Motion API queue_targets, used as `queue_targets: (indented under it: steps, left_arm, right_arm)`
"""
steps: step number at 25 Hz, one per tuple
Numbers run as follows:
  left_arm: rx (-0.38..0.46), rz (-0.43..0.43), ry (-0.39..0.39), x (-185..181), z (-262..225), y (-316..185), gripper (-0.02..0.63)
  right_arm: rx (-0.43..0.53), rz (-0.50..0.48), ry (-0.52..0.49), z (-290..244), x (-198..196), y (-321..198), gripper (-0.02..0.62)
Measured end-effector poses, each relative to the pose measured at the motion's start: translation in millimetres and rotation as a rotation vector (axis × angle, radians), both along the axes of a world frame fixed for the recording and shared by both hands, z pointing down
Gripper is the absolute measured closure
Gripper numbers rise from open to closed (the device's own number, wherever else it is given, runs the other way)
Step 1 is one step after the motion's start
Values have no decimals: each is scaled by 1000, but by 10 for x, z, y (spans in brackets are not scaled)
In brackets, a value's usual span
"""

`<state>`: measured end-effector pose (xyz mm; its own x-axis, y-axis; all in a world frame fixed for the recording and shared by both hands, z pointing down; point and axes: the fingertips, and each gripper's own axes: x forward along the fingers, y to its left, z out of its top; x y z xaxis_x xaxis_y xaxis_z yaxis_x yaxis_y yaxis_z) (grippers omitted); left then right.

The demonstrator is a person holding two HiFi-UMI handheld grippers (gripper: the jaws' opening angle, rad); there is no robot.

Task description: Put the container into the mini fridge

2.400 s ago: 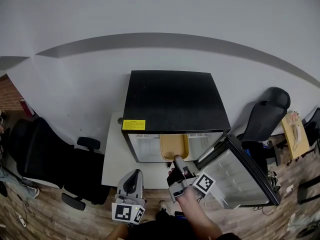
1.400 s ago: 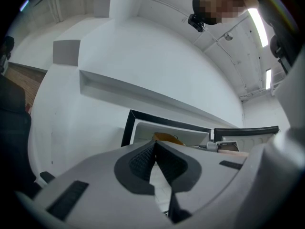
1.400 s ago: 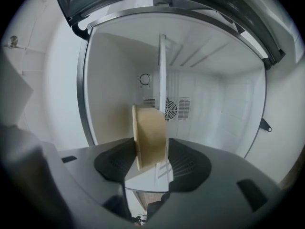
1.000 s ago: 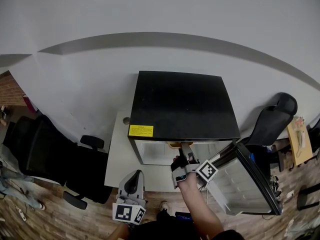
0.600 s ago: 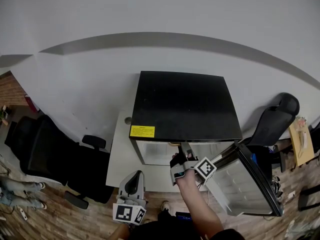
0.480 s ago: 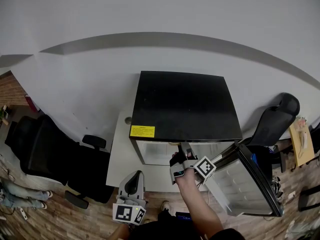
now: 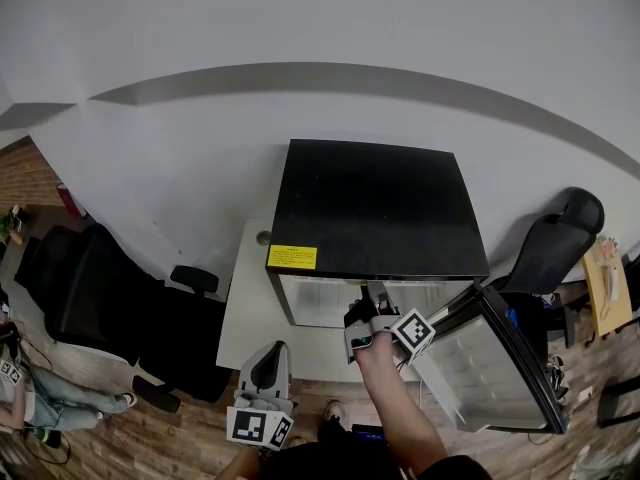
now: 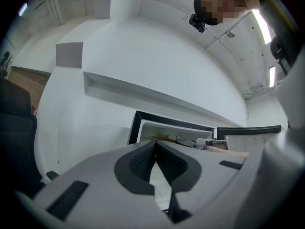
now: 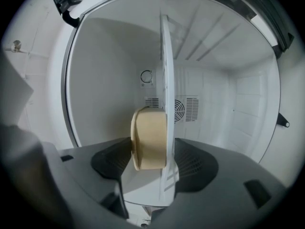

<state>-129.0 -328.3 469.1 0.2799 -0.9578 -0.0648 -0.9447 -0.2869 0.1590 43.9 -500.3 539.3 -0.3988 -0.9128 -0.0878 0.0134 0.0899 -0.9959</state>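
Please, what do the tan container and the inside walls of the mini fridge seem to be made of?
Container: probably plastic, matte tan and opaque; even colour, rounded rim, no shine.
Fridge inner walls: likely moulded white plastic, smooth and slightly glossy, with formed ridges and panel lines.

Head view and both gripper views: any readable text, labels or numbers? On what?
Yellow label on the fridge, front top edge: print too small to read.
Marker cubes, left and right: black-and-white square patterns only, no words.
Both gripper views: no text visible.
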Motion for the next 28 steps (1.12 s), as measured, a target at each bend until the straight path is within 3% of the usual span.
queue_targets:
  steps: [7, 12, 18, 19, 21, 22, 28]
  left_arm:
    - [7, 4, 3, -61, -14, 210, 598]
    - [17, 12, 4, -133, -51, 417, 598]
    - [26, 50, 15, -195, -60, 785, 598]
    - [25, 62, 17, -195, -54, 863, 598]
    - [24, 85, 20, -187, -35, 1021, 597]
    - [22, 96, 22, -184, -22, 1099, 598]
    - [10, 162, 17, -152, -1, 1562, 598]
  right_arm:
    - [8, 19, 9, 13, 17, 133, 324]
    - [45, 12, 79, -52, -21, 383, 324]
    - [109, -46, 355, -83, -155, 999, 327]
    - [108, -50, 410, -49, -160, 1138, 343]
    - [91, -43, 522, 48, -133, 1426, 462]
    - [83, -37, 569, 94, -112, 1568, 492]
    - [79, -28, 820, 177, -9, 2333, 561]
